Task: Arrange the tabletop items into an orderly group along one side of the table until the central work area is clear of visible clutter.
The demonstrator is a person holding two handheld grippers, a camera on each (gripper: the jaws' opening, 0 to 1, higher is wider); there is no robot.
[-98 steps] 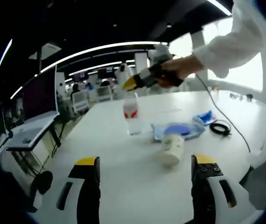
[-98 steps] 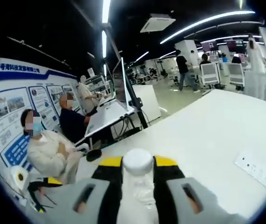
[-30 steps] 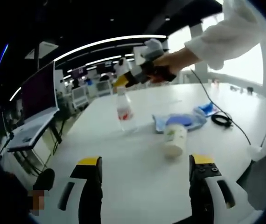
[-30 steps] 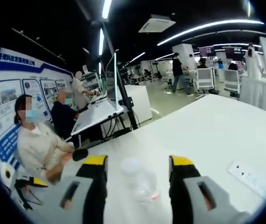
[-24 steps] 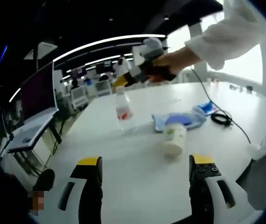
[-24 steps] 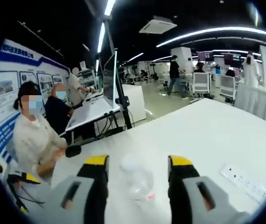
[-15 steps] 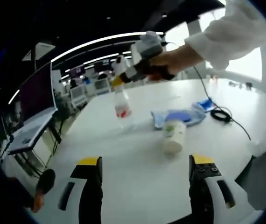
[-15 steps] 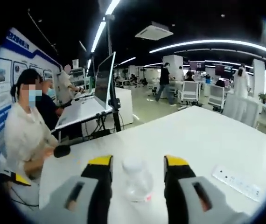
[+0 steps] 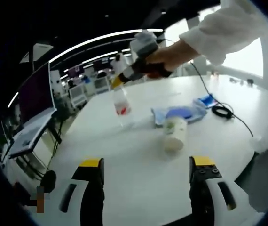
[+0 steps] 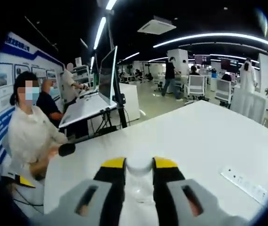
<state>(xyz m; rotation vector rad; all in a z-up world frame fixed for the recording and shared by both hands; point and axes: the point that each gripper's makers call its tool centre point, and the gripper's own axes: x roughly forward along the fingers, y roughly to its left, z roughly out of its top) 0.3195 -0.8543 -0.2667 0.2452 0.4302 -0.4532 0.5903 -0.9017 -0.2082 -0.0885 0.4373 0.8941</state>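
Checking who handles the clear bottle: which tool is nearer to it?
Right. The right tool is closed on the clear bottle, gripping near its cap. The left tool hangs open well short of it, across bare table.

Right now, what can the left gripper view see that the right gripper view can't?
The left gripper view has the paper cup, the blue cloth, a black cable, and the left gripper, open over bare table. The right gripper view has seated people, a tilted screen and a white strip. Both share the white table, the clear bottle and the right gripper shut on it.
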